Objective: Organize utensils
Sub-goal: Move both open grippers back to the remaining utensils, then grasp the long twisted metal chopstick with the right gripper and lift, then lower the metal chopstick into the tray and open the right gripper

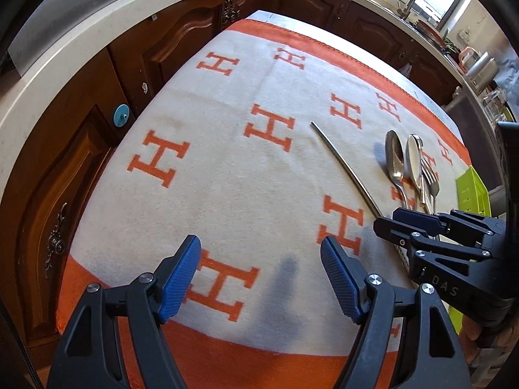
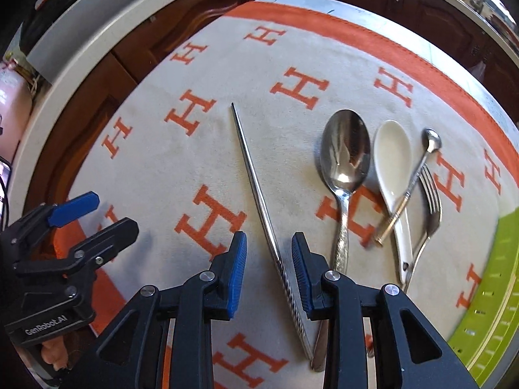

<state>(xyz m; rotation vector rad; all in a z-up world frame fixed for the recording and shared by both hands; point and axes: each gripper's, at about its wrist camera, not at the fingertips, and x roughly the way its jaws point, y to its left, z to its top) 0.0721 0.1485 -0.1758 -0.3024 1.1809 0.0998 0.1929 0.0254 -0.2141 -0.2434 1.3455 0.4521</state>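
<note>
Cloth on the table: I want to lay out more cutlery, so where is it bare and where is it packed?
The cloth is bare from the chopstick across to the cabinet-side edge. It is crowded between the chopstick and the green tray: metal spoon, white spoon, small spoon and fork touch or overlap.

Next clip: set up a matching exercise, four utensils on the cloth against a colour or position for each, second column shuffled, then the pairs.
Column 1:
1. chopstick
2. big spoon
3. ceramic spoon
4. fork

Column 2:
A. white, with a small metal spoon lying across it
B. nearest the green tray
C. thin metal rod, its patterned end between the right gripper's jaws
D. shiny steel bowl, ornate handle, just right of the rod

Pairs: 1-C, 2-D, 3-A, 4-B
</note>
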